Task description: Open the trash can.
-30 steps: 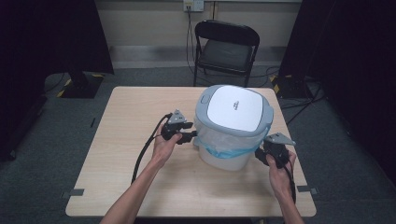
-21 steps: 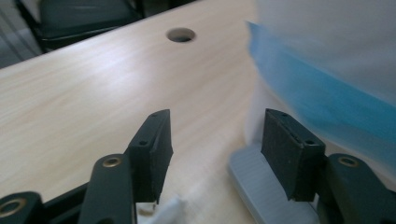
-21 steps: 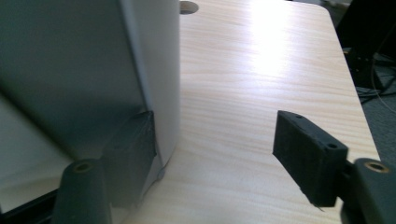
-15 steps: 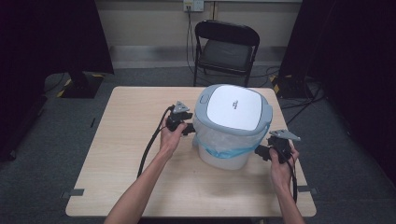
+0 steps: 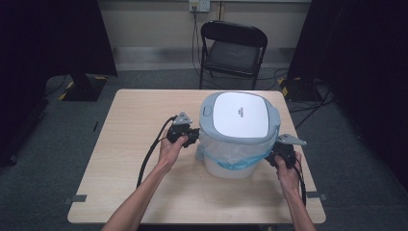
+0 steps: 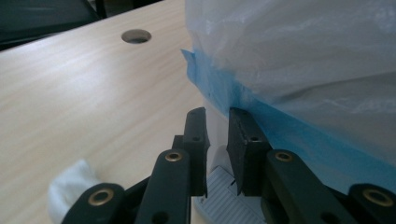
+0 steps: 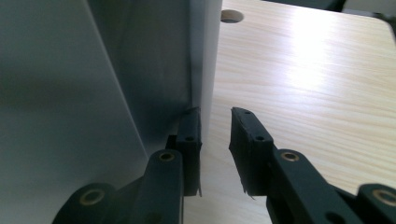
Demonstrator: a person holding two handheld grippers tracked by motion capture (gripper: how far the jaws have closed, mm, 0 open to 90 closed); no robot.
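Observation:
A white bin [image 5: 231,166] with a grey-rimmed lid [image 5: 240,115] stands on the wooden table [image 5: 144,115]. A clear liner with a blue band [image 6: 289,135] hangs out under the lid. My left gripper [image 5: 195,136] points at the bin's left side. Its jaws [image 6: 217,114] have just closed and stand close together, with nothing between them, just short of the blue band. My right gripper [image 5: 275,158] sits at the bin's right side. Its jaws [image 7: 215,112] have just been closing with nothing between them, and one fingertip [image 7: 190,126] lies against the bin wall [image 7: 93,93].
A black folding chair [image 5: 233,48] stands behind the table's far edge. A round hole [image 6: 136,35] is cut in the tabletop near the far edge. Black cables trail from both grippers over the near half of the table. Dark curtains hang at both sides.
Half a second ago the left gripper was farther up the bin's side, near the lid; it has come back towards the person. The right gripper has hardly shifted.

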